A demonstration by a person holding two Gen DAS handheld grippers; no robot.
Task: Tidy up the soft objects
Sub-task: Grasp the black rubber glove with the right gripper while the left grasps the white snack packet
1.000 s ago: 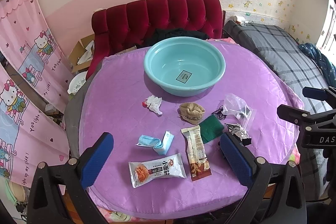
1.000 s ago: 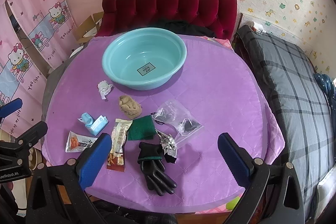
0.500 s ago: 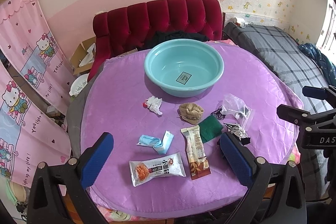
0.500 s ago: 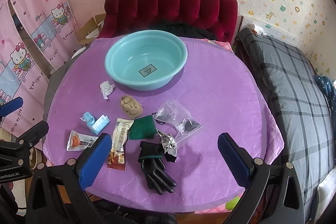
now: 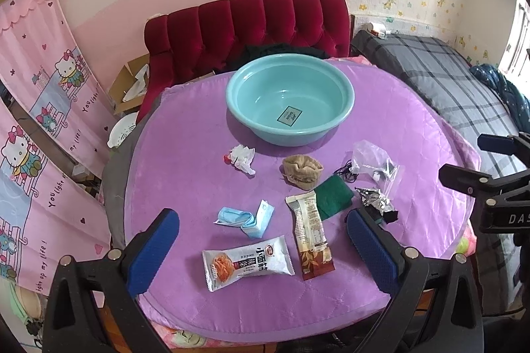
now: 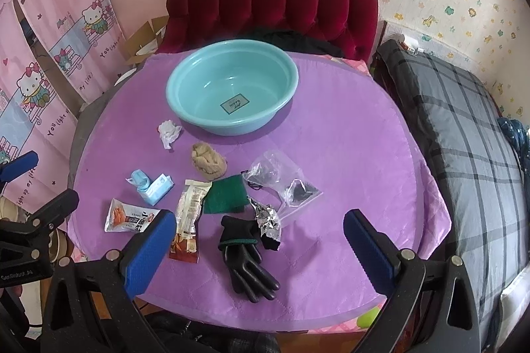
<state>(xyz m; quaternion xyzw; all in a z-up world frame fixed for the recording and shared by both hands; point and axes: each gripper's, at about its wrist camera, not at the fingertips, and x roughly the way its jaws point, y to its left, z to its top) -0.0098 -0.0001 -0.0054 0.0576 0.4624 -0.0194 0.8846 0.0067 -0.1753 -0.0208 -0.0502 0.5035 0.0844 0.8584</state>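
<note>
Round table w/ purple quilted cover (image 5: 185, 154). Teal basin (image 5: 290, 103) sits toward far side, nothing in it but a label on the bottom.

Left gripper (image 5: 261, 250): jaws wide apart, nothing between them, held above near edge over the white snack packet (image 5: 246, 263). Right gripper (image 6: 258, 248): jaws also wide apart, holding nothing, held above near edge over the black glove (image 6: 246, 260).

Soft things all loose on the cover, near side of basin:
- crumpled white tissue (image 6: 169, 132), just left-front of basin
- tan rolled sock (image 6: 208, 161), near basin front
- blue face mask (image 5: 245, 219) w/ its wrapper, left-centre
- green cloth (image 6: 227, 194), touching brown-white snack bar (image 6: 188, 220) on its left
- black glove lies fingers toward near edge, cuff beside crumpled foil (image 6: 268, 219)
- clear plastic bag (image 6: 281, 182) w/ dark bits inside, right of green cloth; foil overlaps its near corner

Behind table: red tufted chair (image 5: 245, 25). Right side: grey plaid bed (image 6: 463, 127).
</note>
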